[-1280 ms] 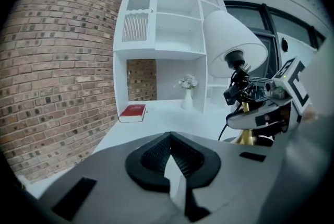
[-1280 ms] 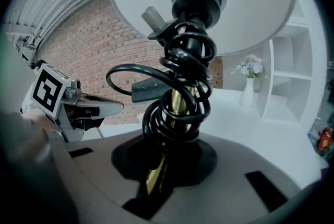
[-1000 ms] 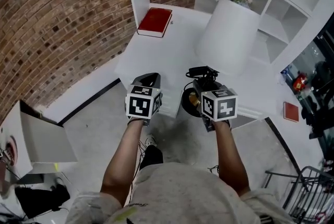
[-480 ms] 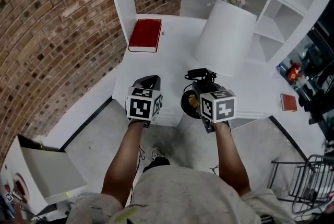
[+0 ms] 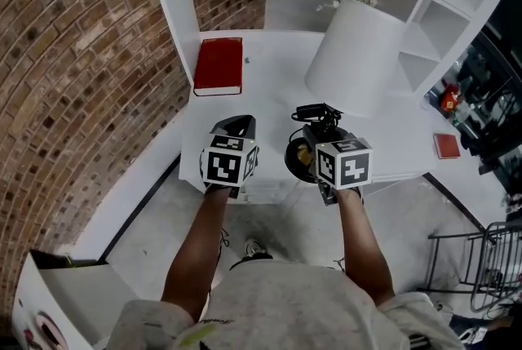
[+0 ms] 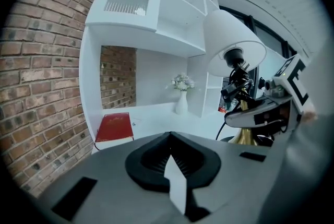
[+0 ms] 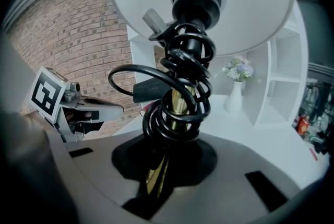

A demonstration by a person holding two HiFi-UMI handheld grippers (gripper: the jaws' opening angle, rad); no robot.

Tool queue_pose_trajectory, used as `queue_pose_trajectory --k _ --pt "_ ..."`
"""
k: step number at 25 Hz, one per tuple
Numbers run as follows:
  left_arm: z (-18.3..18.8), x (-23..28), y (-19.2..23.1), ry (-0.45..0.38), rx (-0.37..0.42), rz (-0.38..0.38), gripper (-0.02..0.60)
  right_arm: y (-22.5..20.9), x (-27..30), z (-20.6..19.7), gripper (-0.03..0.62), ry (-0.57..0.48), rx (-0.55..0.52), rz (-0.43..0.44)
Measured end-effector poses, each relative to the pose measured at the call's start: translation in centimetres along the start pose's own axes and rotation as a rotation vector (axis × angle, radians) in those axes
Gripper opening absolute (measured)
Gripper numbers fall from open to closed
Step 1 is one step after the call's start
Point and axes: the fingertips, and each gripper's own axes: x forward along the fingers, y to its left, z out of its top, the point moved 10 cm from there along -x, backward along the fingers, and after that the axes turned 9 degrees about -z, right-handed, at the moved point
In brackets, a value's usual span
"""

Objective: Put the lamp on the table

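The lamp has a white shade [image 5: 355, 55], a brass stem [image 7: 180, 108] wound with black cord [image 7: 183, 82] and a dark round base [image 5: 294, 162]. My right gripper [image 5: 316, 138] is shut on the stem just above the base and holds the lamp upright over the front edge of the white table [image 5: 269, 95]. My left gripper [image 5: 236, 128] hovers beside it on the left, shut with nothing in it [image 6: 169, 137]. From the left gripper view, the shade [image 6: 229, 45] and the right gripper [image 6: 261, 113] show at the right.
A red book [image 5: 218, 67] lies at the table's back left, by the brick wall [image 5: 73, 55]. A white vase of flowers [image 6: 181, 102] stands behind the lamp under white shelves [image 5: 440, 22]. A wire cart [image 5: 481, 259] stands on the floor at the right.
Both grippers and the lamp have moved forward toward the table; its front edge now lies under them. The red book has shifted closer in the head view.
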Motion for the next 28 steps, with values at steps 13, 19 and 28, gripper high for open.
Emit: queue_pose_trajectory --k 13,19,28 --pt "0.4 1.0 3.6 -0.008 0.001 -0.066 -0.003 2.0 2.0 1.1 0.066 0.024 -0.002 -0.052" --pt "0.3 0.8 5.4 -0.01 -0.014 -0.064 -0.003 3.2 3.0 1.6 0.066 0.033 -0.01 -0.053" --pt "0.1 0.1 7.9 -0.024 -0.045 -0.043 -0.003 4.8 4.5 2.1 0.066 0.054 -0.037 -0.037"
